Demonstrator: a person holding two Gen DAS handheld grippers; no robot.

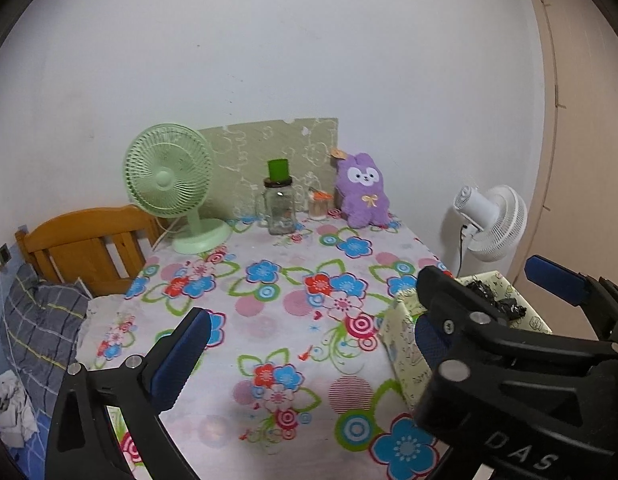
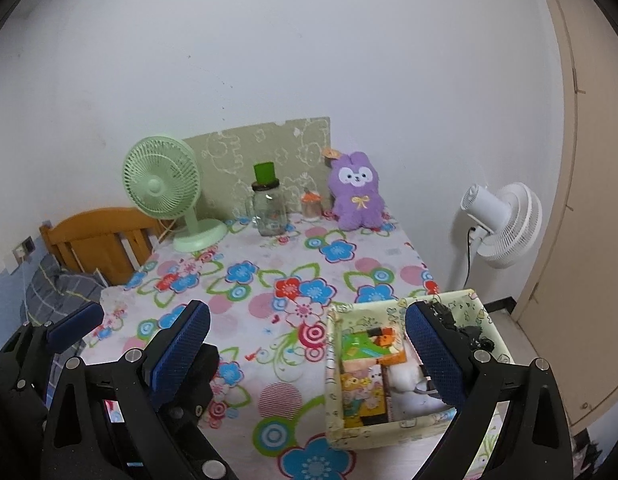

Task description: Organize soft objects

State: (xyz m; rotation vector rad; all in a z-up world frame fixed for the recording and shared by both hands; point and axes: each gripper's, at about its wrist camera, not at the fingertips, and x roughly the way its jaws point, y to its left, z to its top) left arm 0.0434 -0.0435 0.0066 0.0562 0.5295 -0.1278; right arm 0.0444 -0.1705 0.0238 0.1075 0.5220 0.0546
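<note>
On the far left a wooden headboard [image 2: 97, 240] stands beside the table [image 1: 269, 344] with its flowered cloth. At the table's back edge, from left to right, stand a green fan [image 1: 169, 184], a glass jar [image 1: 279, 208] with a green cup on its lid, a small orange-topped jar [image 2: 311, 204], and a purple plush rabbit [image 2: 355, 192] sitting upright against the wall.

The left gripper [image 1: 309, 344] is held above the near part of the table, tilted downward toward the cloth. Its jaws are spread wide with nothing between them but bare cloth. The right gripper [image 2: 309, 352] is held alongside it on the right, tilted down the same way, also spread wide and empty, its right finger [image 2: 433, 356] above the box.

The patterned fabric box [image 2: 333, 392] sits at the table's near right corner. Inside lie colourful soft items, a white one, and something black at the far end. A white floor fan [image 2: 501, 224] stands beyond the table on the right.
</note>
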